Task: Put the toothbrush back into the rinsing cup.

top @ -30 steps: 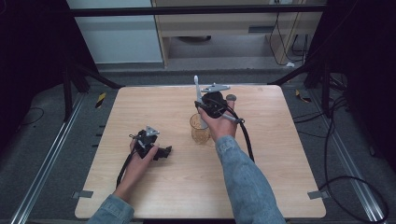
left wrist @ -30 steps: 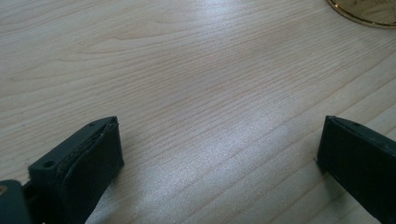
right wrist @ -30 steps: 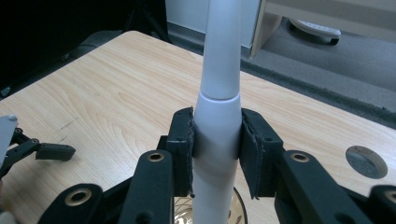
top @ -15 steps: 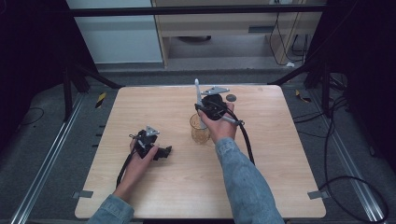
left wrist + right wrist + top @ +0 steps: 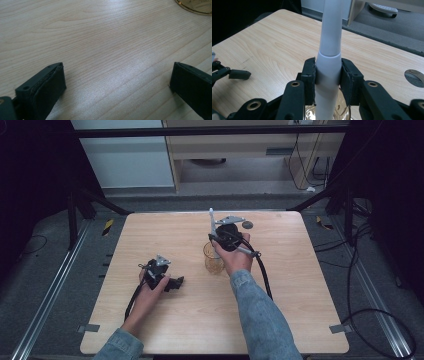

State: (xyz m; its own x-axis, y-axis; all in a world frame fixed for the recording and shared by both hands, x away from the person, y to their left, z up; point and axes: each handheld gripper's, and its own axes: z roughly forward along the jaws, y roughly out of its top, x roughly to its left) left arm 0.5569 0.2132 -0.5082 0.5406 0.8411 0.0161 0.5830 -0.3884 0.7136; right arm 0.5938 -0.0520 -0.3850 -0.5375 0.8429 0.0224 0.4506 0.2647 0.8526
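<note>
A white rod-shaped tool (image 5: 329,57) stands upright in my right gripper (image 5: 328,75), whose pads press on its sides. Its lower end reaches down into a clear glass cup (image 5: 343,112) just below the jaws. From the high view the white tool (image 5: 212,222) rises above the right gripper (image 5: 217,238), which is over the glass cup (image 5: 213,260) near the table's middle. My left gripper (image 5: 176,283) lies on the wood to the left of the cup. Its jaws stand wide apart (image 5: 117,82) with only bare tabletop between them.
The wooden table (image 5: 300,285) has a dark round disc (image 5: 247,225) set in it behind the right hand. The cup's base (image 5: 197,6) lies a little beyond the left gripper's jaws. Black cables trail from both grippers toward the near edge.
</note>
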